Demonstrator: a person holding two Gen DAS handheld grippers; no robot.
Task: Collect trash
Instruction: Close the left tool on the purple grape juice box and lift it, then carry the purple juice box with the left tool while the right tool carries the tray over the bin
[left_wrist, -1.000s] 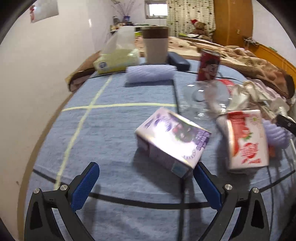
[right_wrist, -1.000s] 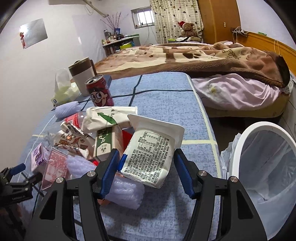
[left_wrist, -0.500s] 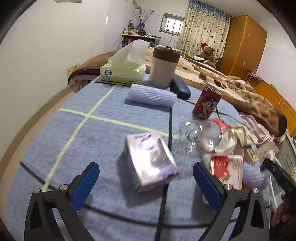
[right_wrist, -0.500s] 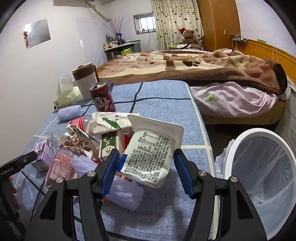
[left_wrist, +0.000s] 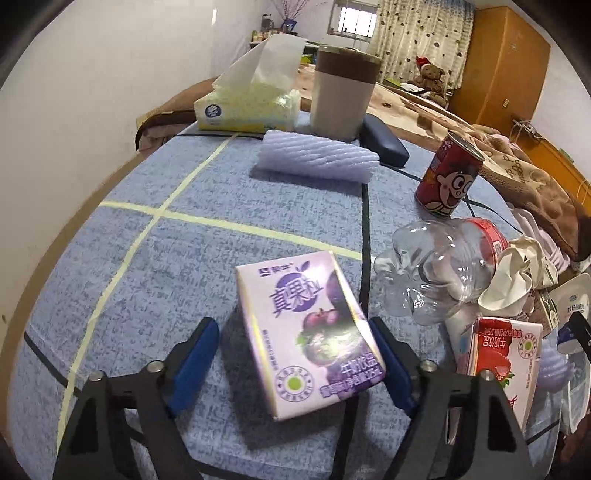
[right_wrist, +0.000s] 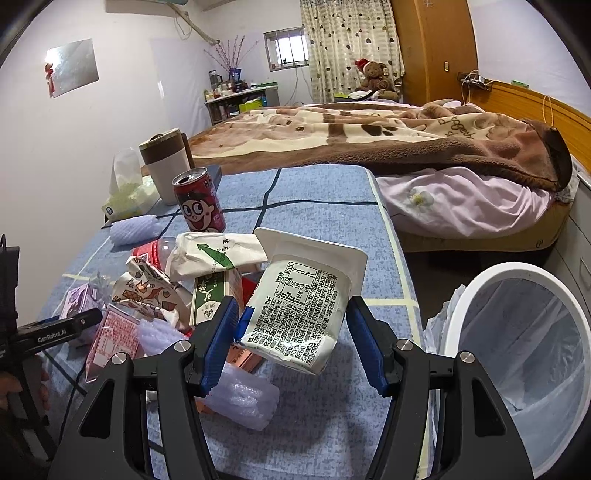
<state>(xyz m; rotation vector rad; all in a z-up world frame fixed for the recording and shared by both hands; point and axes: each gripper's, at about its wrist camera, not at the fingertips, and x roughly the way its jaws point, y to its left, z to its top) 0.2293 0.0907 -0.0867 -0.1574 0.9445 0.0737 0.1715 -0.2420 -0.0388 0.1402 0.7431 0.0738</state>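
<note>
The left gripper (left_wrist: 293, 360) is sitting low in the frame with its jaws spread wide around a purple carton (left_wrist: 308, 341) that is lying on the blue table (left_wrist: 155, 280). The right blue pad is lying against the carton's edge, while the left pad is standing clear of it, so the carton is not being clamped.

To the right of the carton, a clear bottle (left_wrist: 439, 269) is lying on its side, with a red carton (left_wrist: 504, 356) below it at the lower right. A red can (left_wrist: 448, 175) is standing upright in the upper right, and a ribbed foam sleeve (left_wrist: 317, 160) is lying across the upper middle. Behind it a cup (left_wrist: 343, 96) and a tissue box (left_wrist: 247, 107) are standing at the table's far end.

In the right wrist view, the right gripper (right_wrist: 291, 339) is sitting at the bottom centre, its jaws open wide on either side of a white tub (right_wrist: 301, 301) that is tilting with its printed side toward the camera. Whether the pads are touching the tub cannot be told. The tub is standing at the right edge of the trash pile (right_wrist: 177, 291), which is crowding the middle left of the frame. A white bin (right_wrist: 524, 354) with a clear liner is standing at the lower right, just beside the table's edge.
</note>
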